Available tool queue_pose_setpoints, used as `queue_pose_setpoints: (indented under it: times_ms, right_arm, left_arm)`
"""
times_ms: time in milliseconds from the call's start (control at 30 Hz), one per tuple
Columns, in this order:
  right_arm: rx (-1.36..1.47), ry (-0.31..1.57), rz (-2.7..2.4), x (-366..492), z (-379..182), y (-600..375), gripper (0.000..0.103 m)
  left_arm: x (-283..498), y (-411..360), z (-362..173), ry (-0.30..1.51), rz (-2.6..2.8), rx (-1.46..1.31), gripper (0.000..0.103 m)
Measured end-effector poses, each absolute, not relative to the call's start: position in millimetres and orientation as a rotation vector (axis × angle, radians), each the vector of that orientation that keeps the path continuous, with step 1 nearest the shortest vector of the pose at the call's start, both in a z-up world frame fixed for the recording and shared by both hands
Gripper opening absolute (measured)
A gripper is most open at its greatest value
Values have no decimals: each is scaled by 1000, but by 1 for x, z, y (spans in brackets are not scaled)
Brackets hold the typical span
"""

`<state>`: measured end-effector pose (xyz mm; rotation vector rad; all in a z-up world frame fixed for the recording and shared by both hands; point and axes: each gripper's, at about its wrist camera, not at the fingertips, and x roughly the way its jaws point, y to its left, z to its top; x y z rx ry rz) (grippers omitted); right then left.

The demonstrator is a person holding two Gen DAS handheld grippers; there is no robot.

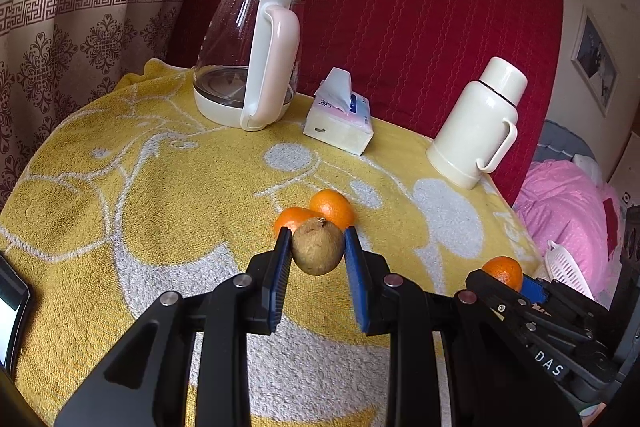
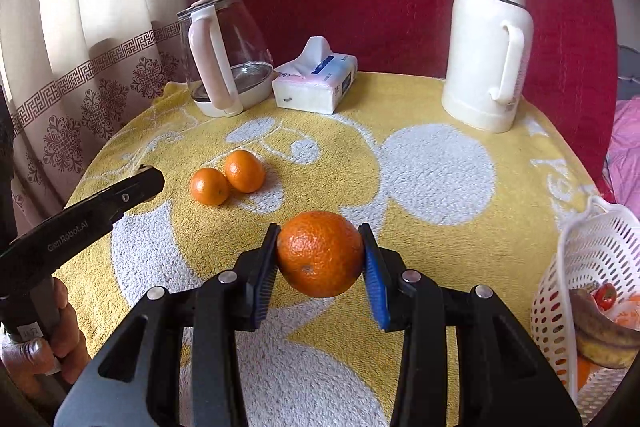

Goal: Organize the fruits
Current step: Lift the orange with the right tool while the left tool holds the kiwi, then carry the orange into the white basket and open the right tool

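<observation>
- Left tongs [image 1: 317,245]: clenched on a brown kiwi [image 1: 318,247], pads pressing both sides, fruit lifted clear of the tabletop [image 1: 120,187].
- Right tongs [image 2: 320,255]: clenched on a large orange [image 2: 320,253], blue pads against its flanks, held above the yellow-and-white towel covering the tabletop.
- Two small mandarins [image 2: 226,177]: touching each other on the towel, just beyond the left tongs and partly hidden behind the kiwi in the left view; ahead and to the left of the right tongs.
- White basket [image 2: 588,267]: to the right of the right tongs, at the tabletop's edge, tilted, holding a browned banana [image 2: 604,339] and something red; other contents too hidden to name.
- Glass kettle [image 1: 248,55] with pink handle: far beyond the left tongs, at the far left.
- Tissue pack [image 1: 340,119]: beyond both tongs, just right of the kettle.
- Cream thermos [image 2: 486,43]: upright, far ahead and right of the right tongs.
- Hand [image 2: 60,331]: gripping the handle of the left tongs, seen at the lower left of the right view.
</observation>
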<state>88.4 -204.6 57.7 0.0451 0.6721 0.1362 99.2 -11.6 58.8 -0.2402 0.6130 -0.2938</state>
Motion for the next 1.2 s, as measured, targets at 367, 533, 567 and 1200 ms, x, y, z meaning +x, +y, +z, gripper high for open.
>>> queue_pose_setpoints:
  times_ms: [367, 533, 567, 1200]
  right_arm:
    - [107, 615, 57, 58, 72, -242, 40]
    - [128, 580, 14, 43, 80, -260, 40]
    - [131, 573, 5, 40, 81, -263, 40]
    - [277, 515, -226, -21, 90, -370, 40]
  left_arm:
    - [92, -24, 60, 612, -368, -236, 27]
    - [90, -29, 60, 617, -421, -254, 27]
    - [89, -31, 60, 617, -425, -252, 27]
    - [79, -50, 59, 621, -471, -209, 27]
